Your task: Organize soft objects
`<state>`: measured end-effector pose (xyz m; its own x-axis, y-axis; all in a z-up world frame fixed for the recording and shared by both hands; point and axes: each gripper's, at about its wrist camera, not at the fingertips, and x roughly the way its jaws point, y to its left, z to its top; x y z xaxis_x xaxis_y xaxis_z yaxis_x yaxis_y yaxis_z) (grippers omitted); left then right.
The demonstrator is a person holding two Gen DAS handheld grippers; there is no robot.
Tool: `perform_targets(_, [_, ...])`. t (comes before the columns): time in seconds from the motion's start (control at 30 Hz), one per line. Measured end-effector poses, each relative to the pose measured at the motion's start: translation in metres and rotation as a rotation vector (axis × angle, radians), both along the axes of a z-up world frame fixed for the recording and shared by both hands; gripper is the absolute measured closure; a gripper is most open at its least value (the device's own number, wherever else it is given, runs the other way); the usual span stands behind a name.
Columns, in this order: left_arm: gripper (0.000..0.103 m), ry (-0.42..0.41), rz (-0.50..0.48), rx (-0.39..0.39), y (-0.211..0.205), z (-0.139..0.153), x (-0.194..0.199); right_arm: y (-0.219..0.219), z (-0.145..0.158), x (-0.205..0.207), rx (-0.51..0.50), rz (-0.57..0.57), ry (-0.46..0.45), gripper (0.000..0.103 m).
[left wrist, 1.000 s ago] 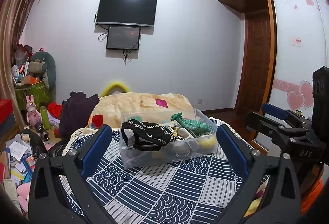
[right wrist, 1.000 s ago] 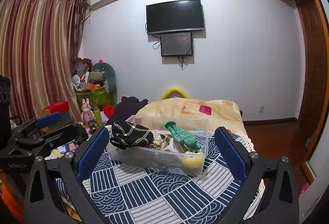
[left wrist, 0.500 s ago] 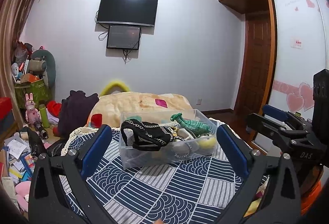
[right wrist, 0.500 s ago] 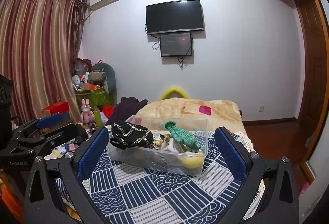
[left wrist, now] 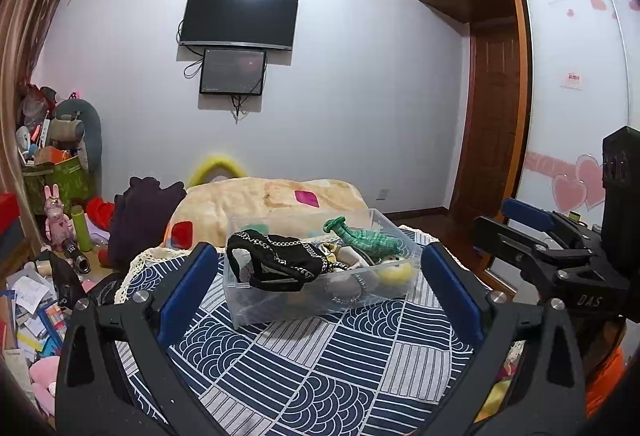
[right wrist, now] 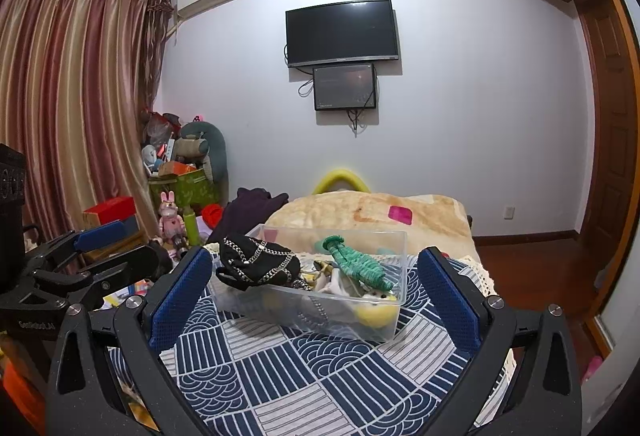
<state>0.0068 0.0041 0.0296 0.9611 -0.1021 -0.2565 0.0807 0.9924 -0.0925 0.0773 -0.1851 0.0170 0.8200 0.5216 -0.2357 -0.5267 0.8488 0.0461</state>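
Note:
A clear plastic bin point(left wrist: 280, 306) point(right wrist: 394, 302) stands on a navy patterned cloth point(left wrist: 304, 368) point(right wrist: 304, 368). A black chain-trimmed garment point(left wrist: 280, 264) point(right wrist: 256, 264) drapes over the bin's left rim. A green knitted toy point(left wrist: 364, 238) point(right wrist: 356, 262) and a yellow soft ball point(left wrist: 396, 272) point(right wrist: 374, 312) lie inside. My left gripper point(left wrist: 318, 276) is open and empty, held back from the bin. My right gripper point(right wrist: 314, 280) is open and empty too, also short of the bin. Each gripper shows at the edge of the other's view.
A beige blanket point(left wrist: 272, 204) lies behind the bin. A dark garment point(left wrist: 140, 212) hangs to the left. Toys, boxes and papers point(left wrist: 36, 296) clutter the floor at left. A wardrobe with heart stickers point(left wrist: 576, 172) and a wooden door point(left wrist: 492, 116) stand at right.
Both views have shifted only slightly. Both grippers stay open, and the bin and its contents have not moved.

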Motion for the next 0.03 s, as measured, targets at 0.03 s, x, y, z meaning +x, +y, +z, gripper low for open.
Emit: perform_targets(0.03, [0.0, 0.0, -0.002, 0.001, -0.0006, 0.0004, -0.0005, -0.0001, 0.0, 0.0, 0.0, 0.001, 0.001, 0.0])
